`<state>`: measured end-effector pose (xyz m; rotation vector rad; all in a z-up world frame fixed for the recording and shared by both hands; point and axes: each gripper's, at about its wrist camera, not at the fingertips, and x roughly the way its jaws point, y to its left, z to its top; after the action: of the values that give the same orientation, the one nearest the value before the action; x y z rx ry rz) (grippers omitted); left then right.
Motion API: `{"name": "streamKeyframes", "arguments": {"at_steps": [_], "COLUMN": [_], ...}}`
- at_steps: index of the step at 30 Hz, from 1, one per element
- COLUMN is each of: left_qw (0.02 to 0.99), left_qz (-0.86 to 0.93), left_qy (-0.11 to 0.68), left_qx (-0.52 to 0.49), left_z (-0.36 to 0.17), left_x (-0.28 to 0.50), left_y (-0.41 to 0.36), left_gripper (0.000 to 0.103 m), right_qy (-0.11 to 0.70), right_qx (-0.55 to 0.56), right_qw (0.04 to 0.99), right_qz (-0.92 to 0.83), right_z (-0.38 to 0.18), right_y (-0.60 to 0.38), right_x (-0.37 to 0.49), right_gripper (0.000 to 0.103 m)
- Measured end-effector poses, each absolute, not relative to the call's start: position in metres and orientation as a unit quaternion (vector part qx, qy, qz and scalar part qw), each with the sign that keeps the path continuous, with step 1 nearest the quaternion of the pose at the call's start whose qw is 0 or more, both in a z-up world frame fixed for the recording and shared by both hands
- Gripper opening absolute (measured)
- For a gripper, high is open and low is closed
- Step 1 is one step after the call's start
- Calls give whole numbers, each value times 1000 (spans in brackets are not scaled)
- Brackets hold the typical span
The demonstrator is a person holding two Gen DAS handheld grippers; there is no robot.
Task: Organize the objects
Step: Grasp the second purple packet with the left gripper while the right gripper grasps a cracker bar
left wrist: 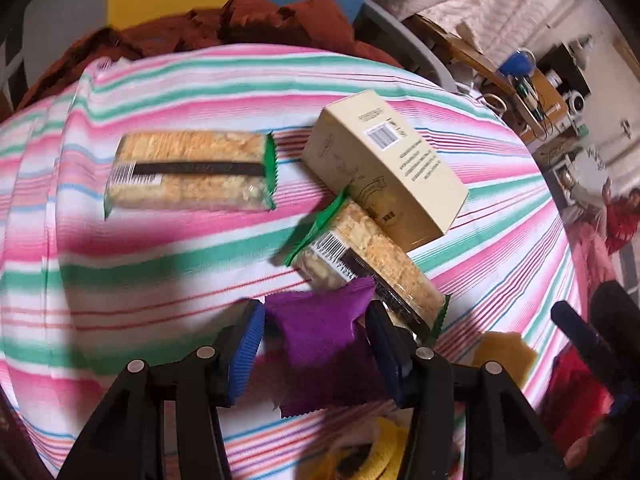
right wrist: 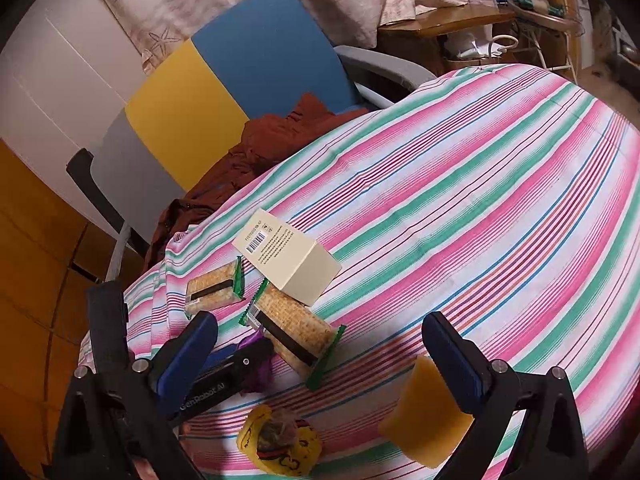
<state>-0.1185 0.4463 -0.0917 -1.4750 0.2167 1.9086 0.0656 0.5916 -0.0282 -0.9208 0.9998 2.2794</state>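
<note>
My left gripper (left wrist: pixel 316 312) is shut on a purple packet (left wrist: pixel 320 344), which sits between its blue pads just above the striped tablecloth (left wrist: pixel 160 264). Right in front of it lies a cereal bar (left wrist: pixel 372 264) in a clear wrapper with green ends, partly under a cream box (left wrist: pixel 384 168). A second cereal bar (left wrist: pixel 188 172) lies apart to the left. My right gripper (right wrist: pixel 318 320) hovers open over the near edge of the table. A yellow sponge-like piece (right wrist: pixel 428 412) stands by its right finger (right wrist: pixel 452 352), not clamped. The purple packet (right wrist: pixel 260 372) shows beside the left gripper's black body.
A round yellow pouch (right wrist: pixel 280 444) lies at the near table edge. Behind the table stands a chair (right wrist: pixel 240 76) with a blue, yellow and grey back and a rust-brown garment (right wrist: pixel 264 144) on it. A wooden desk (right wrist: pixel 452 20) with clutter is at the far right.
</note>
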Motion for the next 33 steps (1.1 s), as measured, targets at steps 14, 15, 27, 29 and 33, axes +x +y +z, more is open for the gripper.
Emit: {"name": "streamKeyframes", "arguments": {"at_steps": [14, 15, 27, 29, 33], "left_qw": [364, 361, 370, 372, 371], "left_qz": [783, 786, 816, 817, 820], "left_qy": [140, 135, 134, 130, 132], "left_qx": [-486, -484, -422, -422, -416], "left_z": [-92, -91, -101, -102, -103], "left_x": [-88, -89, -68, -68, -65], "left_y": [368, 360, 325, 329, 331], "left_gripper": [49, 49, 47, 46, 47], "right_qy": [328, 320, 176, 165, 157], "right_qx": [-380, -386, -471, -483, -505], "right_qw": [225, 223, 189, 188, 192], "right_qz": [835, 836, 843, 839, 827], "right_z": [-38, -39, -61, -68, -82], "right_y": [581, 578, 541, 543, 550], "right_x": [48, 46, -14, -23, -34], "right_gripper": [103, 103, 103, 103, 103]}}
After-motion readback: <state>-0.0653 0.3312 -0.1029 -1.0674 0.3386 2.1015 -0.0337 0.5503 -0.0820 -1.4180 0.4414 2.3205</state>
